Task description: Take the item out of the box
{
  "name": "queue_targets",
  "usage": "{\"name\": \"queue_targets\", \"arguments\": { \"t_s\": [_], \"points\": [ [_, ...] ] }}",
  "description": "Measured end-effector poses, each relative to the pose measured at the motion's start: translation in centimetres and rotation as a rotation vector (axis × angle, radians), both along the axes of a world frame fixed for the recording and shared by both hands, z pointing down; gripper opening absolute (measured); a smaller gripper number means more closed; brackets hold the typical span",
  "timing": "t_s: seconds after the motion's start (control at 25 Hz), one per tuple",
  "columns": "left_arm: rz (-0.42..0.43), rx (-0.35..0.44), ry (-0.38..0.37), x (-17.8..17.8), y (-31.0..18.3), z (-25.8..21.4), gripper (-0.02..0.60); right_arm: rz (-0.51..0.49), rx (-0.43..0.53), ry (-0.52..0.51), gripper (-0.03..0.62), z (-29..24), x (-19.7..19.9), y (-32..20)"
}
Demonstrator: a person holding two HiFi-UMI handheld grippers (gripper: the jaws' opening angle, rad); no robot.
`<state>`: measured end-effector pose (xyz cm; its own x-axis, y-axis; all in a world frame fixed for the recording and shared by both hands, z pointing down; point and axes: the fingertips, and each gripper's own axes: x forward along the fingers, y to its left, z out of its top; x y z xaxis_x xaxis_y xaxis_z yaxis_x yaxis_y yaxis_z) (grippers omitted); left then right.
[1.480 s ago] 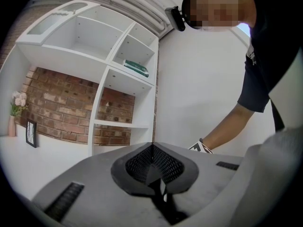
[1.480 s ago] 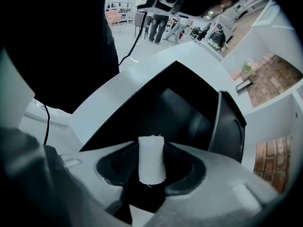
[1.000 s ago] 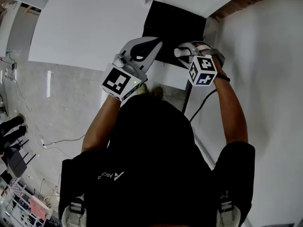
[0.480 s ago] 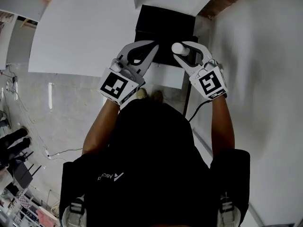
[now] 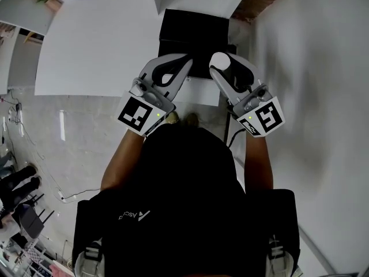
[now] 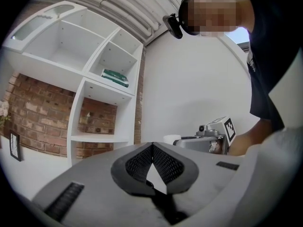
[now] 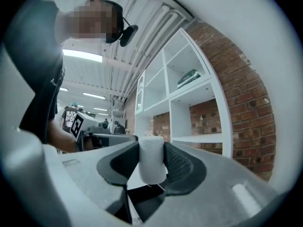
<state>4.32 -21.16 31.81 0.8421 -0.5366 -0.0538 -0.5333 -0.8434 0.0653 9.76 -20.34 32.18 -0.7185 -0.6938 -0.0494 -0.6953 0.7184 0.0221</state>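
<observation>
A black box [image 5: 196, 30] lies at the near edge of a white table, just ahead of both grippers. My right gripper [image 5: 221, 64] is shut on a white cylinder-shaped item [image 5: 219, 59]; in the right gripper view the item [image 7: 152, 158] stands upright, pinched between the two black pads, lifted above the box. My left gripper [image 5: 185, 62] hovers at the box's near left side with its jaws shut and nothing between them; in the left gripper view the pads [image 6: 142, 162] meet at their tips. The box's inside is hidden.
The white table [image 5: 98, 45] spreads to the left of the box. A white wall fills the right side. White shelves [image 6: 102, 93] against red brick stand ahead, with a green package [image 6: 115, 77] in one compartment. Grey floor with cables lies on the left.
My right gripper turned and swung back toward me with the white item, its marker cube now nearer my body. The left gripper drifted slightly left and nearer. The head view shifted.
</observation>
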Motion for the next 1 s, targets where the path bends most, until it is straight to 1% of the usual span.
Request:
{"name": "queue_targets", "arguments": {
  "t_s": [0.12, 0.6, 0.84, 1.0],
  "points": [
    [0.013, 0.006, -0.003, 0.1, 0.7, -0.4, -0.002, 0.004, 0.005, -0.028, 0.163, -0.5, -0.2, 0.8],
    [0.018, 0.011, -0.016, -0.2, 2.2, -0.6, -0.002, 0.04, 0.025, -0.062, 0.161, -1.0, -0.1, 2.7],
    [0.014, 0.021, -0.006, -0.3, 2.2, -0.8, -0.002, 0.038, 0.029, -0.06, 0.161, -0.9, -0.2, 2.9],
    [0.019, 0.013, -0.018, -0.3, 2.2, -0.5, -0.002, 0.039, 0.034, -0.061, 0.161, -1.0, -0.2, 2.9]
  ]
}}
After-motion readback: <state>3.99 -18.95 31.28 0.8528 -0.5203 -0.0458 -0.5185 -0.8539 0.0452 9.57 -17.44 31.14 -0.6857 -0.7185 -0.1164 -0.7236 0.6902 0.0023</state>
